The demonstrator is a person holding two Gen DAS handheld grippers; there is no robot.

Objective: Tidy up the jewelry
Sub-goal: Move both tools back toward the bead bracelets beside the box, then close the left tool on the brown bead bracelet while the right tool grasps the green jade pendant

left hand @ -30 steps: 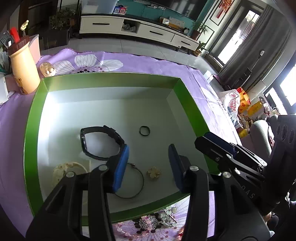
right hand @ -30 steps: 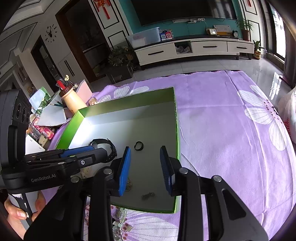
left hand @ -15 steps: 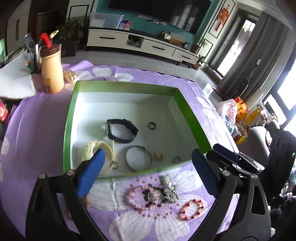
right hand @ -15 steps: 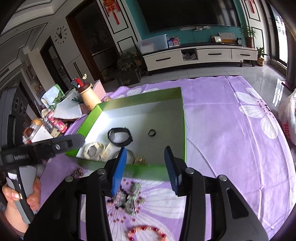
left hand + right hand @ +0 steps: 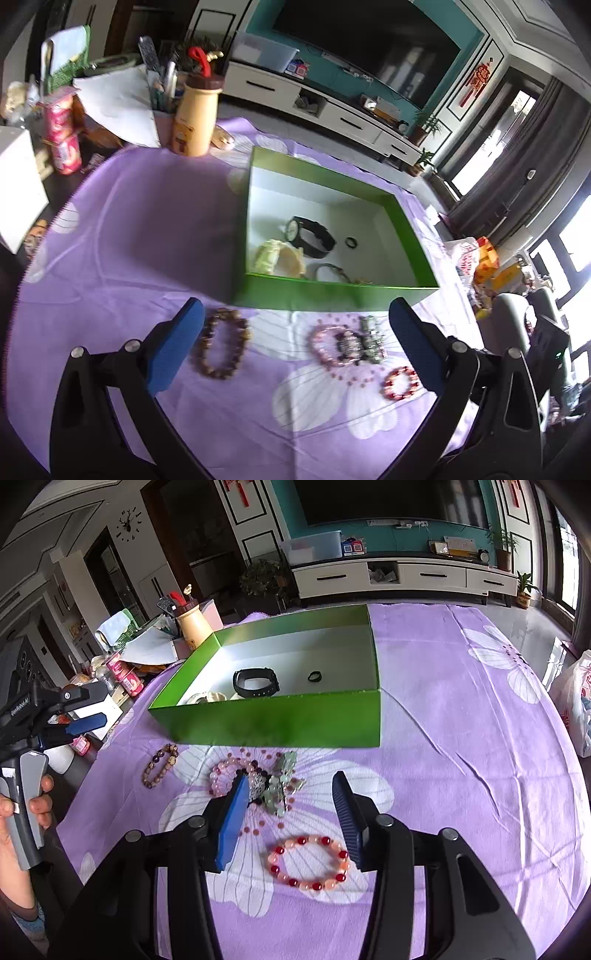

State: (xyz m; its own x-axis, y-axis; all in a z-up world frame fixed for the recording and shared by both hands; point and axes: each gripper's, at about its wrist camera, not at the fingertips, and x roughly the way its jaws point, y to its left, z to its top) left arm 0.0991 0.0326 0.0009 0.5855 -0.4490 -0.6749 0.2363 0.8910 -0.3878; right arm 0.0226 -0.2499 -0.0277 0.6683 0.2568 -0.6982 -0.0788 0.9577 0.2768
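The left tongs [image 5: 295, 339] gape wide, empty, above the table [image 5: 122, 236]; a brown bracelet [image 5: 222, 344] lies just inside one blue finger. The right tongs [image 5: 290, 812] (jaws opening, nothing between) hover over a red bracelet [image 5: 309, 862]. Beyond sits the green box [image 5: 295, 720].

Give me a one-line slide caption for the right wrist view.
Right gripper, jaws opening, hovers over a red bead bracelet before the green box.
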